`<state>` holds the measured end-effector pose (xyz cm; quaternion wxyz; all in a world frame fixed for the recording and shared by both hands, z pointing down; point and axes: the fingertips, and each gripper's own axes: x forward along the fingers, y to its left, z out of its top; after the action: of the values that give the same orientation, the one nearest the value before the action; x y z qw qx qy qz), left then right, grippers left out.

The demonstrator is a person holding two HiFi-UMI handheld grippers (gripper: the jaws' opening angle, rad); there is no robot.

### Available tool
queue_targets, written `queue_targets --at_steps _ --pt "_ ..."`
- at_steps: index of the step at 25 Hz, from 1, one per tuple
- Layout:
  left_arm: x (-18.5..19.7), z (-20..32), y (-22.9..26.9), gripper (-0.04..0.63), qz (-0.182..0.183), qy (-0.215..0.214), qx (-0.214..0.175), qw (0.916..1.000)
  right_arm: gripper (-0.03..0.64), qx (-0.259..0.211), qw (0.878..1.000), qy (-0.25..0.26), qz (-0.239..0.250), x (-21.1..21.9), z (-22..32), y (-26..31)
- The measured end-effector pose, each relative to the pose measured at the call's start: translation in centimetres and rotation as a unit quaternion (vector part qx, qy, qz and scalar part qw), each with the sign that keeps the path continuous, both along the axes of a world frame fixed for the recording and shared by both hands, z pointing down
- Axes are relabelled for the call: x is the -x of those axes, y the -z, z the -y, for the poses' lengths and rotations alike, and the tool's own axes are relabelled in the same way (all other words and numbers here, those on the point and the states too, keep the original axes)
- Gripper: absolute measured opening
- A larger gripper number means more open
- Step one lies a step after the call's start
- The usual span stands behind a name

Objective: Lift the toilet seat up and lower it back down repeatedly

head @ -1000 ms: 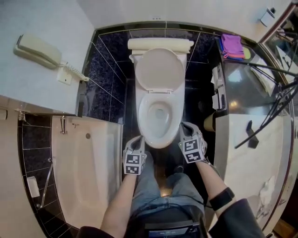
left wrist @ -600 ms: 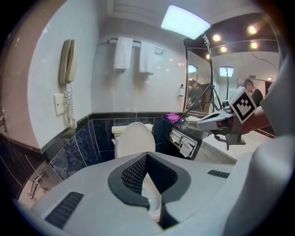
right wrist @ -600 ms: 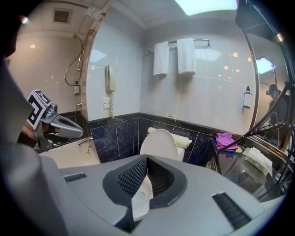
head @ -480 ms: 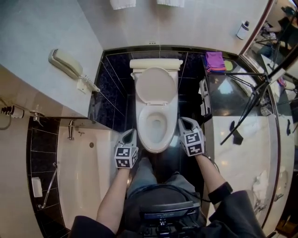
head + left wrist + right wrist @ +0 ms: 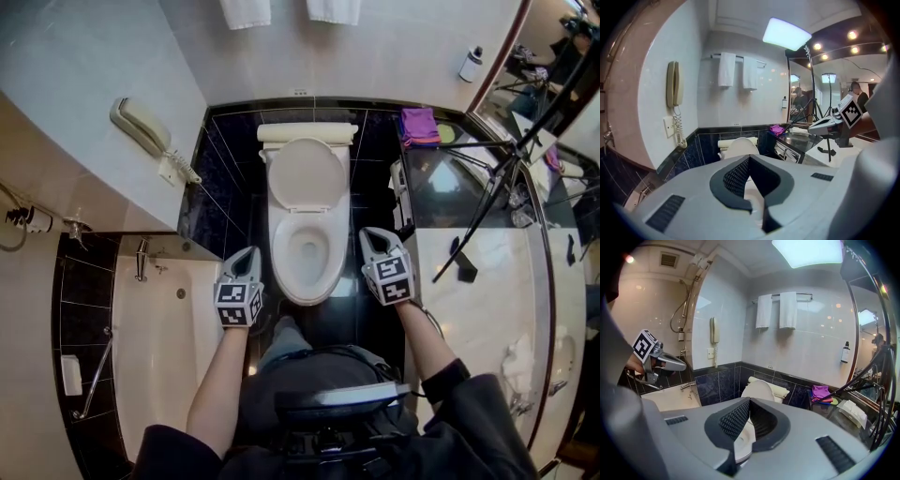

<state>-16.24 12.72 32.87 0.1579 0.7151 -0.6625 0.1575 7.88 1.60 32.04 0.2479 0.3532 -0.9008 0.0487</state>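
Bathroom, seen remotely: my right gripper (image 5: 749,400) hangs before the toilet (image 5: 758,391), jaws closed tip to tip with nothing between them. The toilet's lid stands raised against the tank. At left, the left gripper (image 5: 680,365) shows above the bathtub (image 5: 670,401). Two white towels (image 5: 778,310) hang on the far wall beside a wall phone (image 5: 714,336).

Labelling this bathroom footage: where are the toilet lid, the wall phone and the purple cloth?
toilet lid (image 5: 307,174): head view, centre of the raised lid.
wall phone (image 5: 139,126): head view, middle of the handset.
purple cloth (image 5: 419,124): head view, middle of the cloth.
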Motion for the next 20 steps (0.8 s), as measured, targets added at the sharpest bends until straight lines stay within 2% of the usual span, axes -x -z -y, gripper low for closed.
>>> queue_targets --at_steps 12,20 --pt "-0.4 -2.1 0.2 0.000 -0.004 0.005 -0.009 0.9999 0.018 0.016 0.999 -0.033 0.001 -4.0 -1.3 -2.9" --pt "-0.7 -1.8 0.1 0.000 0.001 0.005 -0.016 0.9999 0.020 0.029 0.999 -0.033 0.002 -3.3 -1.6 -2.9"
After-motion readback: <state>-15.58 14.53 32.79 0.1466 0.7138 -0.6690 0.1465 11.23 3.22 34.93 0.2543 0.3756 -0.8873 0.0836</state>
